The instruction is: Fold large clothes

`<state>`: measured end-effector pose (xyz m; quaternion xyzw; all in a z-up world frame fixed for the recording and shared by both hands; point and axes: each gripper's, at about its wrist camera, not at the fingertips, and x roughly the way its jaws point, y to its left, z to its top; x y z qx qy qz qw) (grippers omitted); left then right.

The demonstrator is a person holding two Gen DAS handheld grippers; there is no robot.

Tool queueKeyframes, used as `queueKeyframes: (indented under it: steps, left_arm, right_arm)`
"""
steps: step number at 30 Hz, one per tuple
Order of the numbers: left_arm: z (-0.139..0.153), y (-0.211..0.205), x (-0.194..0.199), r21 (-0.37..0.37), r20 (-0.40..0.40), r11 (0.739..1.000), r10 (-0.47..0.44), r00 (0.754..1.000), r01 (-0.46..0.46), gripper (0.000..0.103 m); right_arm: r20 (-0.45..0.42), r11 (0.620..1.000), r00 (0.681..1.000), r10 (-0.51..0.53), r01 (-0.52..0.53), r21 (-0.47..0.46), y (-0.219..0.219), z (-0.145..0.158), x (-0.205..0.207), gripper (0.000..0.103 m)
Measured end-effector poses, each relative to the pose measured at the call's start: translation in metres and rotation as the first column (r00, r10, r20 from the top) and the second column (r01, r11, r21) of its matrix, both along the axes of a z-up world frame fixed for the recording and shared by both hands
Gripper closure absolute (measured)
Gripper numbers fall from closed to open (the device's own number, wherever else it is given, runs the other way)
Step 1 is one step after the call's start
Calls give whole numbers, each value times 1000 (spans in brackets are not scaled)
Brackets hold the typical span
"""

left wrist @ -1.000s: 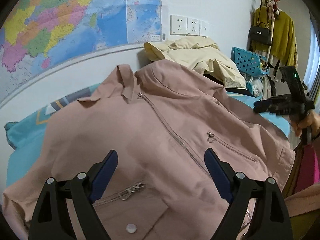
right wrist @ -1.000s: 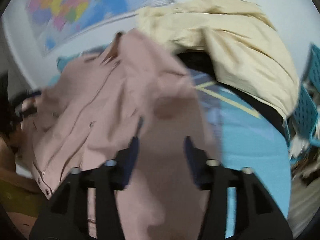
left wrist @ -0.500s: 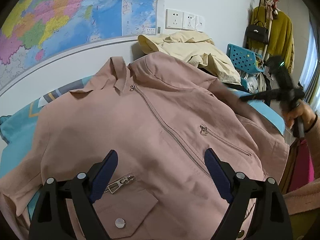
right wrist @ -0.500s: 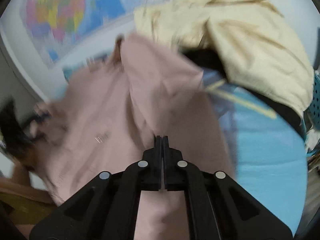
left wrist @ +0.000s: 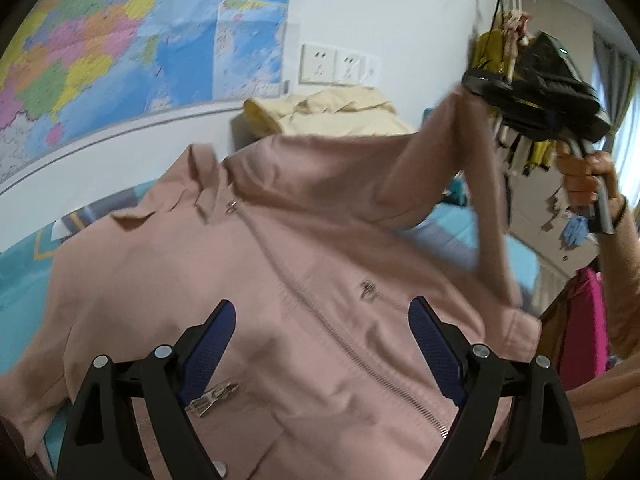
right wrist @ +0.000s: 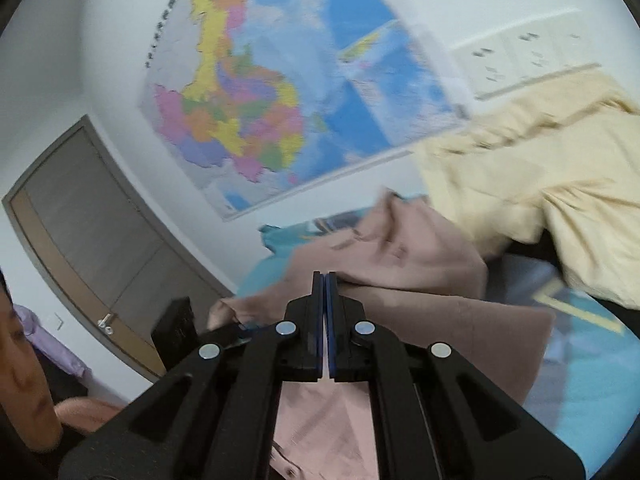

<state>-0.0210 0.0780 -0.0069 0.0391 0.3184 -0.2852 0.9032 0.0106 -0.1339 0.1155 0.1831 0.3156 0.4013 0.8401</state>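
While the pink jacket [left wrist: 280,280] lies front-up across the blue bed cover [left wrist: 24,264], zip running down its middle and collar toward the far wall, its right sleeve [left wrist: 452,168] is raised clear of the bed.

Right gripper [left wrist: 476,84]: clamped tight on the sleeve's end, held high at the right of the scene; in its own view the blue pads [right wrist: 320,304] meet with pink cloth hanging below.

Left gripper [left wrist: 320,328]: spread wide, holding nothing, poised above the jacket's lower front; whether it touches the cloth cannot be told.

Cream jacket [left wrist: 332,116]: heaped at the far side of the bed against the wall, just behind the pink collar.

Wall map [left wrist: 120,40]: coloured, hung on the far wall to the left.

Socket plates [left wrist: 336,66]: white, beside the map, above the cream heap.

Door [right wrist: 92,232]: grey, visible in the right wrist view.
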Motion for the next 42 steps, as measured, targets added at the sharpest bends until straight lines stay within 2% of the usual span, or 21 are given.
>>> queueKeyframes:
  steps: [5,9,12,14,15,16,17,18,19,20,22,24,26,27,30,32,34,35,37,40,42]
  left_arm:
    - [19,2,1,-83,2,993,-80,997,80,15]
    - [18,1,7,-122,-15,985,-127,992,124,9]
    - [2,-14,27,-113,-91,986,-134,987,123,8]
    - [-14,-28,50,-98,-167,991,-102,981,86,9]
    - [-21,-34,62,-99,-203,993,-85,975,65,16]
    - [-30,-43,77,-92,-249,994,-78,965,57,41]
    - [-33,-47,83,-87,-265,994,-82,961,61,59]
    - [-36,-51,92,-89,-287,993,-94,953,71,89]
    - [-40,-50,98,-101,-308,992,-97,946,68,101]
    - [-41,-46,98,-101,-316,993,-95,944,66,101]
    - [-38,-34,91,-89,-284,994,-84,955,61,101]
    - [-29,-12,80,-79,-240,996,-62,969,44,101]
    - [-19,12,73,-65,-220,998,-28,975,14,101]
    - [-17,21,75,-56,-210,998,-14,978,2,101]
    - [-12,46,73,-12,-199,1000,19,980,-22,101]
    - [-11,54,73,10,-191,1000,23,981,-21,100]
    - [-13,58,78,32,-199,999,28,980,-22,100]
    - [-14,61,82,46,-209,999,30,977,-20,100]
    - [-13,65,86,67,-205,997,40,978,-26,100]
    - [-6,81,86,62,-171,997,51,984,-41,99]
    - [-5,90,88,79,-143,996,55,988,-44,96]
  right_arm:
    - [-32,993,994,105,-103,66,66,0,40,101]
    - [-142,980,973,180,-166,107,112,-30,68,101]
    - [-214,975,952,217,-202,91,135,-56,82,98]
    - [-235,975,946,222,-216,54,144,-66,87,98]
    - [-241,976,946,216,-213,39,148,-68,90,98]
    - [-248,975,943,223,-220,40,150,-71,92,98]
    - [-251,976,944,215,-215,26,150,-71,96,98]
    - [-243,979,949,198,-202,10,147,-71,97,95]
    - [-236,981,953,190,-195,2,142,-71,97,85]
    - [-225,983,958,177,-183,-4,136,-69,97,79]
    - [-145,990,982,125,-132,-45,115,-60,93,60]
    - [-65,990,997,44,-52,-131,94,-57,93,55]
    - [-38,972,999,-34,24,-232,79,-67,102,54]
    - [-52,964,997,-63,48,-261,74,-77,108,53]
    - [-124,943,990,-67,23,-332,72,-115,124,34]
    - [-149,916,986,-69,3,-402,80,-142,132,30]
    - [-199,924,978,-67,-14,-382,83,-162,142,31]
    - [-213,926,975,-70,-16,-378,84,-168,147,37]
    - [-249,947,967,-52,-32,-321,77,-176,156,99]
    - [-221,982,971,-91,50,-185,38,-158,153,100]
    - [-203,981,967,-154,126,-146,8,-148,149,100]
